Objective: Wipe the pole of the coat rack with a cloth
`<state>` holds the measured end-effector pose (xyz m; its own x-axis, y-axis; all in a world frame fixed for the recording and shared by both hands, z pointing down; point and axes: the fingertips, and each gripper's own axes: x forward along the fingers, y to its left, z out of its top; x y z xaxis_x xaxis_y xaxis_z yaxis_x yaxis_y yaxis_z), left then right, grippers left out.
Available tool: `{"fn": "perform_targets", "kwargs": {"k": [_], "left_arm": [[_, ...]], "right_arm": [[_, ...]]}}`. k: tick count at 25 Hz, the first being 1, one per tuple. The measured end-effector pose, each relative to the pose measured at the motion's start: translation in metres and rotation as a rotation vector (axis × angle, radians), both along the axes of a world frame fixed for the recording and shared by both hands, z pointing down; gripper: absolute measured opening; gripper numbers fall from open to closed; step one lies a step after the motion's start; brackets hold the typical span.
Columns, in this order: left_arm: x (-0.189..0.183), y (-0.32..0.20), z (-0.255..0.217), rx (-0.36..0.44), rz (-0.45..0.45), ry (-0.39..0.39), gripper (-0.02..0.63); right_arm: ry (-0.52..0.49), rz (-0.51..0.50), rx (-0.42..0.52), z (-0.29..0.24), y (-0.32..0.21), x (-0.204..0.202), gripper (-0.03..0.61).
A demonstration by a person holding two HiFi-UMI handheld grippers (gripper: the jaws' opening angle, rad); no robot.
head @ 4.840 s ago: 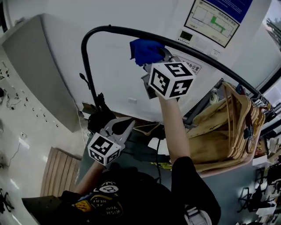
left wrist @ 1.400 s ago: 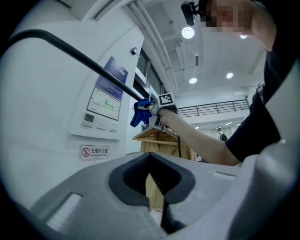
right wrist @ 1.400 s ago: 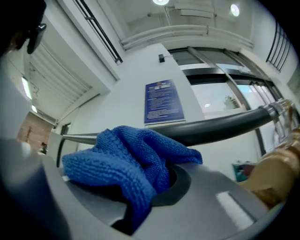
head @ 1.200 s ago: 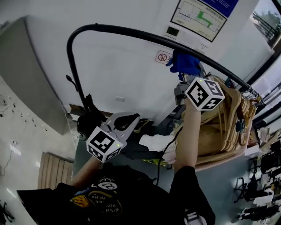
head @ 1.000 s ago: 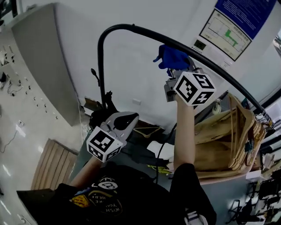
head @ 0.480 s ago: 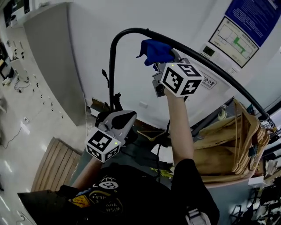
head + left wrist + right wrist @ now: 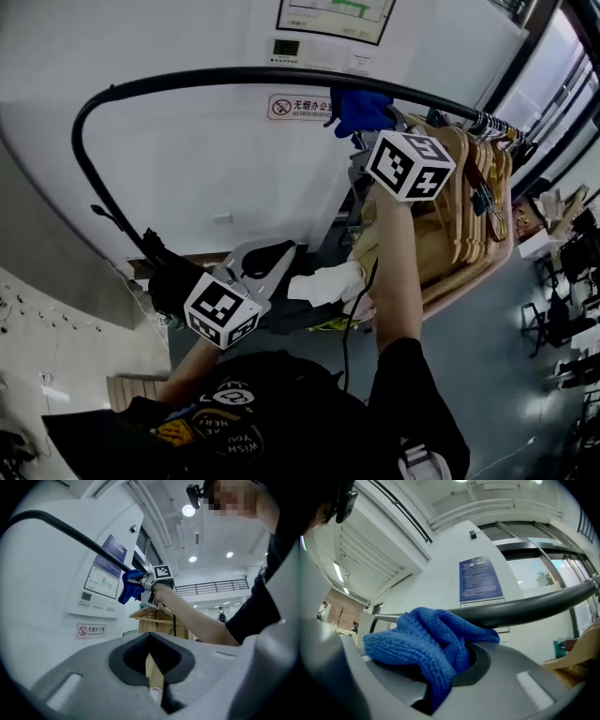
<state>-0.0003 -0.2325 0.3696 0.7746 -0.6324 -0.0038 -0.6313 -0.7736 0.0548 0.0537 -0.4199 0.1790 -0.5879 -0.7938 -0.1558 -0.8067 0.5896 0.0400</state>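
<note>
The left tongs [image 7: 272, 258] are hanging low at the person's left, smooth grey plastic with dark ribbed pads. They are clenched on nothing, with only a thin slit showing between the pads in the left gripper view. Above them the pole [image 7: 187, 80] is rising as a round, matte black tube, bending in a wide curve and running right along the white wall. A small red-and-white no-smoking sign [image 7: 292, 106] is sitting on the wall just under it.

The cloth [image 7: 361, 108], a blue, nubbly knit bunched into folds, is pressing against the underside of the pole. The right tongs [image 7: 373, 139] are grasping it, and one fold is spilling over the near jaw. Half a second ago the cloth was sitting close to the pole's bend; now it is lying farther right, near a packed row of pale wooden hangers [image 7: 469, 206] hanging from the pole's right end.
</note>
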Motion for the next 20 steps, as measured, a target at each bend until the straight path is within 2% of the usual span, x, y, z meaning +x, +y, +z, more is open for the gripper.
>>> {"fn": "perform_targets", "kwargs": {"k": [6,10,12,15,20], "left_arm": [[0.036,-0.002,-0.002,0.015,0.086,-0.009,-0.002],[0.026,-0.013,-0.008,0.031,0.040,-0.005,-0.002],[0.011,-0.021,-0.012,0.035,-0.015,0.000,-0.002],[-0.018,-0.028,-0.017,0.041,-0.106,0.013,-0.002],[-0.084,-0.020,-0.024,0.058,-0.284,0.016,-0.002]], "right_arm": [[-0.025,0.248,-0.008,-0.005,-0.010,0.117,0.026],[-0.053,0.328,-0.020,-0.004,-0.014,0.140,0.026],[-0.035,0.326,-0.019,-0.005,-0.013,0.127,0.025],[0.013,0.257,-0.001,-0.004,-0.006,0.082,0.025],[0.006,0.007,0.029,-0.002,0.009,-0.032,0.025]]}}
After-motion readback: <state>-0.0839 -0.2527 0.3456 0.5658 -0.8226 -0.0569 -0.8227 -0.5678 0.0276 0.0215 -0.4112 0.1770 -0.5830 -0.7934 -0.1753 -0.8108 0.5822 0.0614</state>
